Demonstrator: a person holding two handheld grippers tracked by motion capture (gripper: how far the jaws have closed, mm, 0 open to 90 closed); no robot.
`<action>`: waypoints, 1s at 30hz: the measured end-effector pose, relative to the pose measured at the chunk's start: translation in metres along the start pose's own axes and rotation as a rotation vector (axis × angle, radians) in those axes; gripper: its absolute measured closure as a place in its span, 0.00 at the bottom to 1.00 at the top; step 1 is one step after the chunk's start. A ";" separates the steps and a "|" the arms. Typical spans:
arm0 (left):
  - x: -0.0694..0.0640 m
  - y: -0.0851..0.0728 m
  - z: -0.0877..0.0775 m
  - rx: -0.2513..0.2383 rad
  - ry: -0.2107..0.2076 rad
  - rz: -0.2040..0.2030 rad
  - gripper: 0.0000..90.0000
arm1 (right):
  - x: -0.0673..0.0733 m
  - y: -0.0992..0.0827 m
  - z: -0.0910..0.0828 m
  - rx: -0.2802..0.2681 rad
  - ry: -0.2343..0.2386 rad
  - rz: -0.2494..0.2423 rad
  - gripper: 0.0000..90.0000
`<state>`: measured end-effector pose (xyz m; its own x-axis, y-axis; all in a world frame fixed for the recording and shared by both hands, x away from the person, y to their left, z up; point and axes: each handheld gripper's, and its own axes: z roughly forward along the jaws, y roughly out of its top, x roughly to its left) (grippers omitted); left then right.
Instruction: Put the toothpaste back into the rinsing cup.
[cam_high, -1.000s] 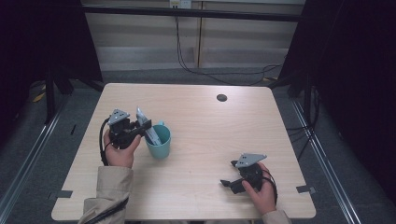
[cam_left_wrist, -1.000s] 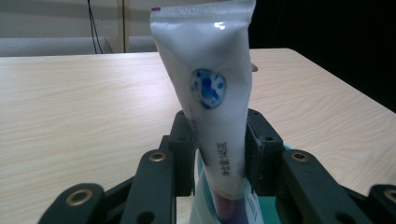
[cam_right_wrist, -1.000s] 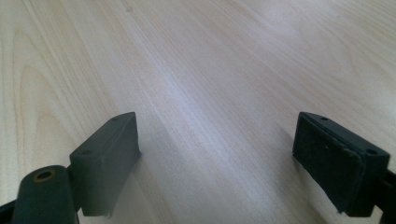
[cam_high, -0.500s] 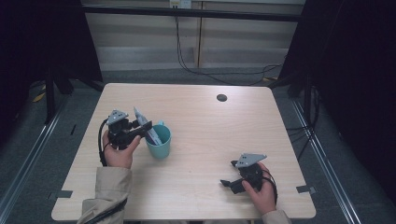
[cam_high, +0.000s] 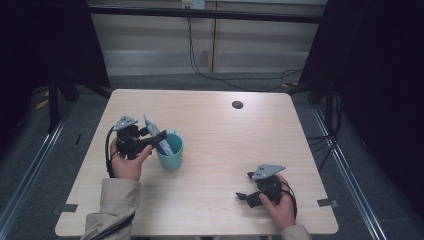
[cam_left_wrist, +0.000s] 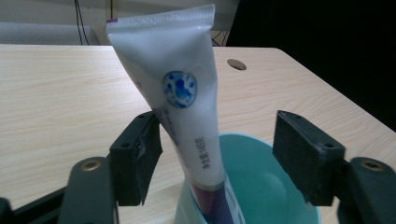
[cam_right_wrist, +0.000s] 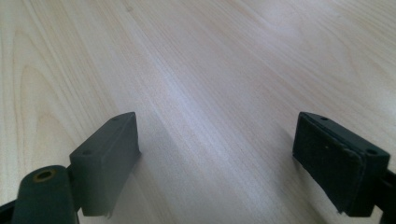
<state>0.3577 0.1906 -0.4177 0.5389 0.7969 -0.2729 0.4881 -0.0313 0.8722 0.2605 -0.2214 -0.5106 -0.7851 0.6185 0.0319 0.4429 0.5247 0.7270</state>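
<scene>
The left gripper, jaws just opening, stands parted around a white plastic tube leaning in a teal plastic cup. The right gripper rests wide open and empty over the pale wooden table.

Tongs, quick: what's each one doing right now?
Left tongs: just opened, tube loose between them, standing in the cup.
Right tongs: open, holding nothing.

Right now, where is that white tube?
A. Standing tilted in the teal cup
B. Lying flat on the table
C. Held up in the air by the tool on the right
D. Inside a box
A: the white tube stands tilted with its lower end down inside the teal cup, between the jaws of the left tool, which have just been opening and no longer press on it.
</scene>
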 end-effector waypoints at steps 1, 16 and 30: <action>0.000 0.000 0.000 0.000 -0.003 0.000 0.34 | 0.000 0.000 0.000 0.000 0.000 0.000 0.15; -0.003 0.004 -0.007 0.025 -0.024 -0.013 0.20 | 0.000 0.000 0.000 0.000 0.000 0.000 0.15; -0.006 0.004 -0.020 0.022 -0.051 0.002 0.19 | 0.000 0.000 0.000 0.000 0.003 -0.001 0.15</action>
<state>0.3425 0.1977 -0.4048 0.5742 0.7650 -0.2918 0.5018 -0.0472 0.8637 0.2603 -0.2213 -0.5106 -0.7872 0.6158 0.0330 0.4416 0.5255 0.7273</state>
